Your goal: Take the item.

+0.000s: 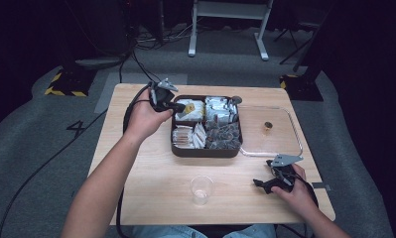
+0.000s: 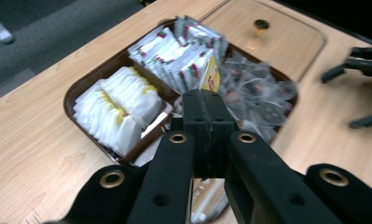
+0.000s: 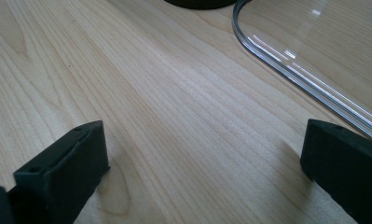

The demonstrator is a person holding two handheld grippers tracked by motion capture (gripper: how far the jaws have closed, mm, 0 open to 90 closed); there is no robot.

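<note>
A dark brown tray [image 1: 205, 151] with four compartments sits mid-table, packed with sachets and tea packets. My left gripper [image 1: 178, 106] hovers over its far left compartment. In the left gripper view the left gripper [image 2: 204, 100] is shut, and a yellow tea packet [image 2: 210, 77] sticks up from its tips above the tray [image 2: 88, 81]. My right gripper [image 1: 263, 172] rests low on the table at the front right, open with nothing between its jaws. The right gripper view has the right gripper [image 3: 202, 154] spread wide over bare wood.
A clear lid [image 1: 290, 144] with a small gold knob [image 1: 268, 126] lies flat right of the tray; its edge [image 3: 286, 65] runs just ahead of my right gripper. A clear plastic cup [image 1: 201, 189] stands near the front edge. The tray holds white sachets [image 2: 123, 102], printed packets [image 2: 174, 51] and clear-wrapped dark pieces [image 2: 258, 93].
</note>
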